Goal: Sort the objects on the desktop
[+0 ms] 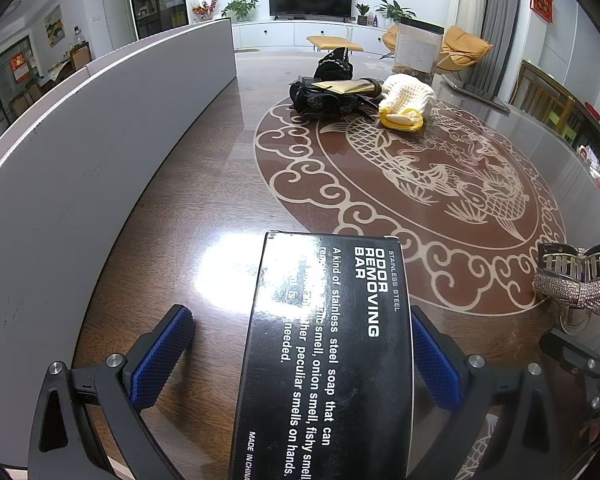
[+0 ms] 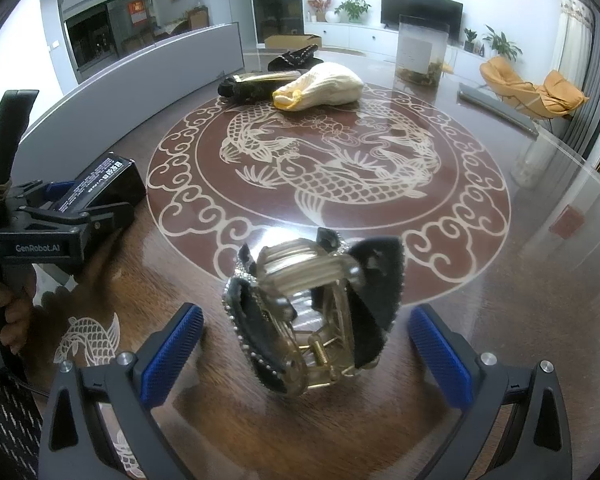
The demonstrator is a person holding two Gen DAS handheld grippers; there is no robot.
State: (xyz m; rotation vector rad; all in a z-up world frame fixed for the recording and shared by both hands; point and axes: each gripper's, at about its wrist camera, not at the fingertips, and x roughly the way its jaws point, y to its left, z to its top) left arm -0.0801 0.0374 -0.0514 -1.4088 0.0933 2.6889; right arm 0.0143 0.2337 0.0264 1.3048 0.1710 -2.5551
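We see the left gripper (image 1: 300,360) with its jaws apart, straddling a black box (image 1: 328,352) printed "ODOR REMOVING BAR". The box lies flat on the table (image 1: 204,184), its long axis running forward along the fingers, its far end past the fingertips and its near end back toward the camera. The right-hand blue pad (image 1: 436,364) sits just beside, perhaps touching, the box's edge; the left-hand pad (image 1: 160,356) stands clear of it with bare wood between. Our right gripper (image 2: 306,348) is likewise spread, with a rhinestone hair claw (image 2: 312,312) between the jaws, apart from both pads. The claw's spring hinge points toward the camera and its clear teeth point forward, so its long axis also follows the fingers. Well ahead of both jaws, across the fish medallion, lie a cream knitted pouch (image 2: 324,86) with a yellow rim, dark hair accessories (image 2: 260,80) to its left, and a clear jar (image 2: 420,52) farther back. A grey panel (image 1: 80,160) stands left of the left jaws. In the right wrist view, a hand (image 2: 4,304) holds the left gripper's handle.
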